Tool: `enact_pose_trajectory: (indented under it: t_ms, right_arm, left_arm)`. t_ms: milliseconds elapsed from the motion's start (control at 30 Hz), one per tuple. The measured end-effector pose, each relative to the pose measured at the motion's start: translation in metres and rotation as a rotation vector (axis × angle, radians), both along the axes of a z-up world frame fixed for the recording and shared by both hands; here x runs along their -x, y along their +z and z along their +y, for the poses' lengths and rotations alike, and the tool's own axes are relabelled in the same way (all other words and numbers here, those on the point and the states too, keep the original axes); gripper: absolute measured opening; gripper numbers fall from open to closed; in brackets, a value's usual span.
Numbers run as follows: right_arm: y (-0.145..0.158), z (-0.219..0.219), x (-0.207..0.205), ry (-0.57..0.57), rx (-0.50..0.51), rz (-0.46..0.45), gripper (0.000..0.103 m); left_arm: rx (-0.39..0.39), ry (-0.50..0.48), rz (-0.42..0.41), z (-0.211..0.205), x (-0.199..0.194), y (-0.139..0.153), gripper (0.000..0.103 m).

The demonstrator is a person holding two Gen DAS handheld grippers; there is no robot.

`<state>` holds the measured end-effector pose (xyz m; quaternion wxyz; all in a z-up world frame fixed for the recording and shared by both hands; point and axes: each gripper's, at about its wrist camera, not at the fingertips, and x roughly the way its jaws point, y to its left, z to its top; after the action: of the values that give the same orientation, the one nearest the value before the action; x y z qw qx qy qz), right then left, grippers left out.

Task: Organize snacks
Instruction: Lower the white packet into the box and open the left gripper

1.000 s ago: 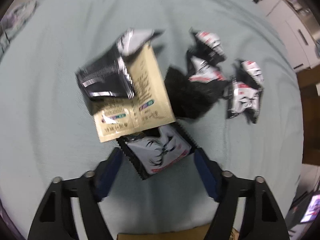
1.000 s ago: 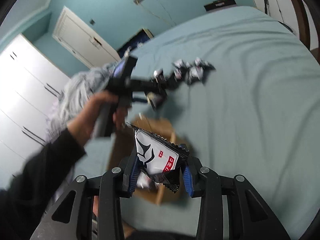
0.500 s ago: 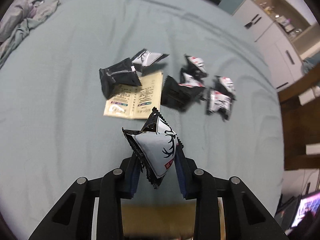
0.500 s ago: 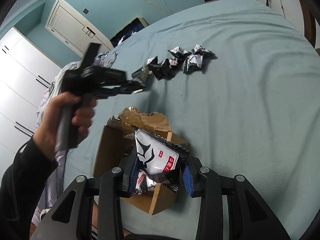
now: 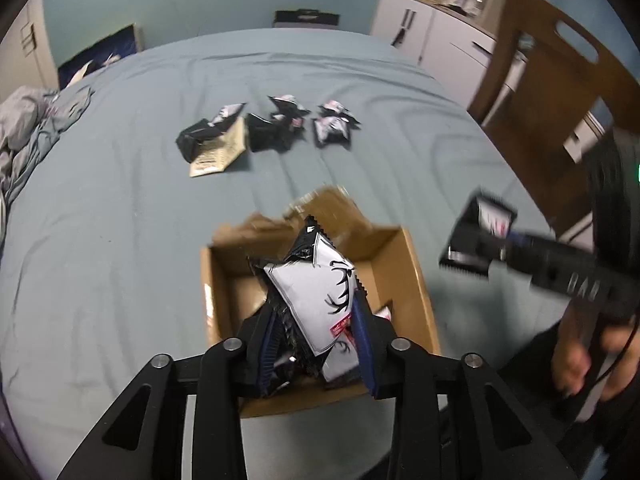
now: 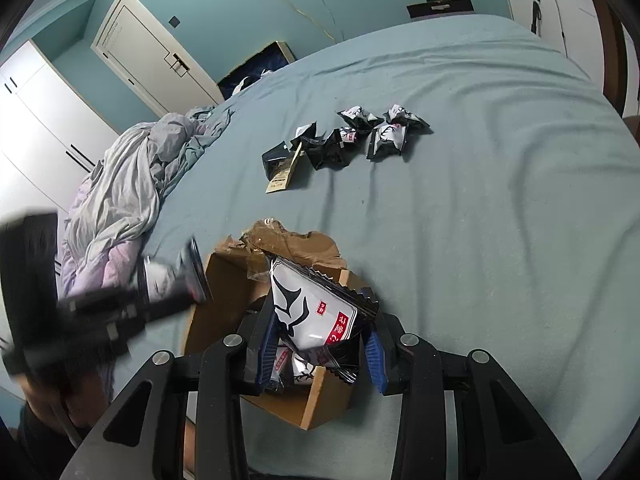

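Left wrist view: left gripper (image 5: 316, 340) pinches a white-and-black snack packet (image 5: 316, 292) upright between its blue pads, directly above the open cardboard box (image 5: 416, 280) on the blue-grey bed sheet (image 5: 100, 240); its jaws have just been easing apart slightly, packet between them and, as far as I can see, not yet let go. Box floor partly hidden by the packet; at least one more packet (image 5: 340, 364) lies inside, near the front wall. Loose packets (image 5: 272, 128) and a tan sachet (image 5: 218, 152) remain in a cluster well beyond the box. Right wrist view: right gripper (image 6: 320, 352) clamped on another snack packet (image 6: 316, 312), over the near corner of the box (image 6: 224, 288); packets (image 6: 294, 368) visible in the box beneath. Cluster on the sheet (image 6: 348, 136) numbers roughly six packets plus the sachet (image 6: 282, 178). Judgement: task partway through, a few packets boxed, two in hand awaiting drop, the far cluster left to collect
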<state>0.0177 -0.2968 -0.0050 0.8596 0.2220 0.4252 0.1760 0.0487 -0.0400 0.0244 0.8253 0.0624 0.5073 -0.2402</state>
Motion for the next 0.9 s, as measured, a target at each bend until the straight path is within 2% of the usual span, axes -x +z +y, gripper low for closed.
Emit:
enact_pose_trajectory:
  t_ms: [67,100,133,300,433,633,700,733,767,900]
  right_arm:
    - [0.001,0.002,0.001,0.004,0.010,-0.005,0.036]
    - [0.001,0.004,0.002,0.011,0.012,-0.005,0.036]
    - [0.002,0.006,0.003,0.018,0.017,-0.006,0.036]
    - [0.007,0.021,0.007,0.057,0.079,-0.036,0.036]
    - [0.009,0.036,0.006,0.107,0.118,-0.053,0.037]
    - [0.010,0.063,0.011,0.237,0.107,-0.083,0.039]
    - [0.006,0.071,0.010,0.247,0.126,-0.076,0.049]
    - [0.005,0.072,0.009,0.235,0.136,-0.077,0.061]
    - [0.006,0.071,0.009,0.217,0.145,-0.086,0.068]
    - [0.011,0.058,0.010,0.094,0.163,-0.128,0.077]
  left_arm:
    - [-0.021,0.014,-0.032,0.001,0.006,-0.011,0.052]
    - [-0.033,0.025,-0.045,0.002,0.007,-0.016,0.070]
    - [-0.039,0.037,-0.058,0.004,0.008,-0.018,0.081]
    - [-0.092,0.075,-0.120,0.014,0.006,-0.017,0.082]
    - [-0.156,0.148,-0.206,0.027,0.005,-0.012,0.084]
    - [-0.152,0.208,-0.247,0.043,0.003,-0.002,0.084]
    - [-0.131,0.223,-0.251,0.047,0.002,0.001,0.084]
    - [-0.125,0.227,-0.251,0.048,0.003,0.002,0.084]
    - [-0.120,0.233,-0.252,0.050,0.003,0.003,0.084]
    - [-0.119,0.244,-0.253,0.052,0.002,0.004,0.084]
